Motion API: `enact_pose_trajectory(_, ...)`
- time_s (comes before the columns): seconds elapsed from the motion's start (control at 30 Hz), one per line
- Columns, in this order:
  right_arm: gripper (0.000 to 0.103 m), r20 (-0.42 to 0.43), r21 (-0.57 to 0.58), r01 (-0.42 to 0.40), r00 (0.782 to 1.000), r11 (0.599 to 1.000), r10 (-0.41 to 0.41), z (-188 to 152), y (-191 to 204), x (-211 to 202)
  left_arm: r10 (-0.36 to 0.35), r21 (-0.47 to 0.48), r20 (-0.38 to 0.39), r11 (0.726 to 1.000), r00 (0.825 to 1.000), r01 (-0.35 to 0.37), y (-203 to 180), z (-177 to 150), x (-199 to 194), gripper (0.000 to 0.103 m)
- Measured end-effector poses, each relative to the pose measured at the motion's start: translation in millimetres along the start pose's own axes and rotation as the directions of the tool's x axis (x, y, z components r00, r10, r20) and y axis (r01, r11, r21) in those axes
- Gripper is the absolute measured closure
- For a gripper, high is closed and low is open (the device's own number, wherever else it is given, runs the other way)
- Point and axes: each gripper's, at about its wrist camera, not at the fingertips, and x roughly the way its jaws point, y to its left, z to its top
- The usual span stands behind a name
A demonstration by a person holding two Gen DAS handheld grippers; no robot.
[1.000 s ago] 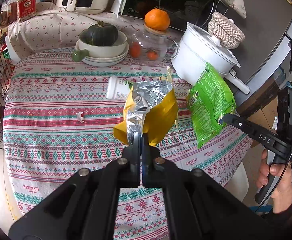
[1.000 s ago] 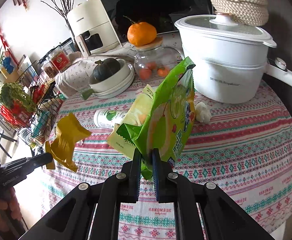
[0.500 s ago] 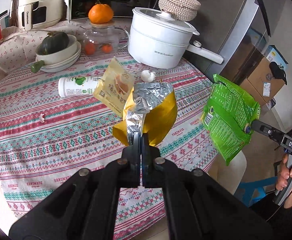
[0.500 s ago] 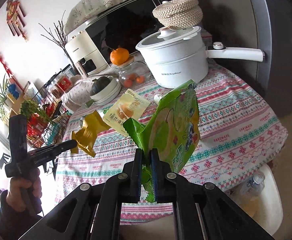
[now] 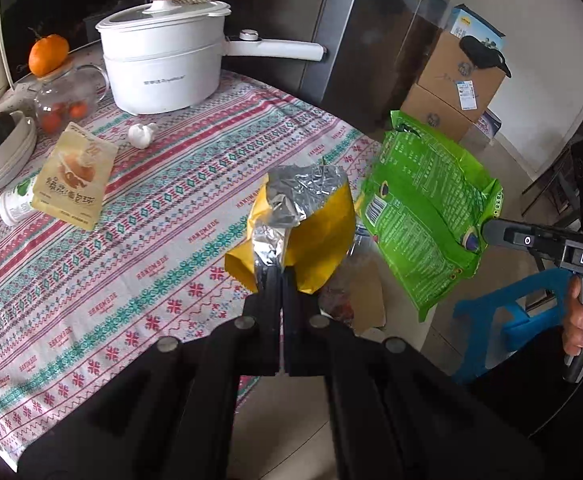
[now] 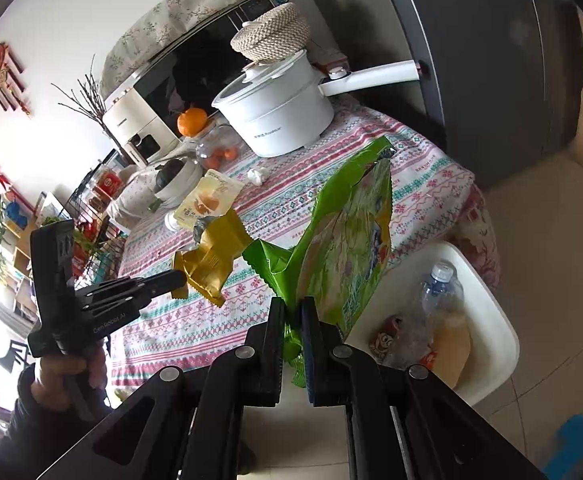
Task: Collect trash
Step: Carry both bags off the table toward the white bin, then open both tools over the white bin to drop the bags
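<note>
My left gripper [image 5: 281, 276] had its jaws clamped on the crumpled foil end of a yellow snack wrapper with a silver lining [image 5: 311, 232]; the wrapper stood up and away from the jaws, over the edge of the tabletop [image 5: 131, 248] with its striped, patterned cloth. My right gripper [image 6: 293, 312] had its jaws closed on the bottom corner of a large, flat green plastic snack bag [image 6: 347, 248], which rose up and to the right of them.

Below and to the right of the right jaws stood a white plastic bin [image 6: 491, 320] on the tiled floor, holding a crushed clear plastic bottle [image 6: 435, 296] and other scraps. The green bag hung just beside the bin's near rim, partly over it. In the left wrist view, the green bag hung to the right of my left jaws, apart from the yellow wrapper.

Farther beyond the jaws, on the tabletop, lay a pale yellow printed pouch [image 5: 73, 176], leaning on a small white bottle [image 5: 15, 204] on its side, and a small white crumpled scrap [image 5: 141, 135] near a white lidded pot with a long handle [image 5: 163, 64].
</note>
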Motion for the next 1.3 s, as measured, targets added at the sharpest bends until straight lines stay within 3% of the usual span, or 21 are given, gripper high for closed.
enact_pose_trajectory(0.3,0.096,-0.029,0.07,0.051,0.998,0.996,-0.049,-16,-40,-12,-0.075,0.074,-0.076,0.994,0.994,0.08,-52,-3,35,0.102)
enact_pose_trajectory(0.6,0.097,-0.06,0.131,0.078,0.996,0.988,-0.071,-18,-66,-2,-0.079,0.144,-0.12,0.985,0.99,0.096,-86,-4,78,0.101)
enact_pose_trajectory(0.67,0.097,-0.061,0.14,0.082,0.995,0.987,-0.074,-17,-70,-2,-0.07,0.147,-0.118,0.985,0.991,0.087,-87,-2,82,0.094)
enact_pose_trajectory(0.73,0.097,-0.062,0.153,0.081,0.995,0.985,-0.072,-18,-74,-2,-0.065,0.142,-0.111,0.987,0.992,0.081,-87,0,82,0.066)
enact_pose_trajectory(0.77,0.097,-0.061,0.157,0.086,0.995,0.984,-0.077,-18,-76,-3,-0.061,0.139,-0.101,0.987,0.993,0.075,-86,1,81,0.061)
enact_pose_trajectory(1.17,0.093,-0.057,0.146,0.118,0.992,0.982,-0.111,-14,-73,-2,-0.029,0.072,-0.057,0.997,0.998,0.033,-51,6,51,0.037)
enact_pose_trajectory(1.3,0.081,-0.058,0.125,0.132,0.99,0.983,-0.126,-12,-64,2,0.0,0.035,-0.033,0.999,0.999,0.001,-32,6,39,0.026)
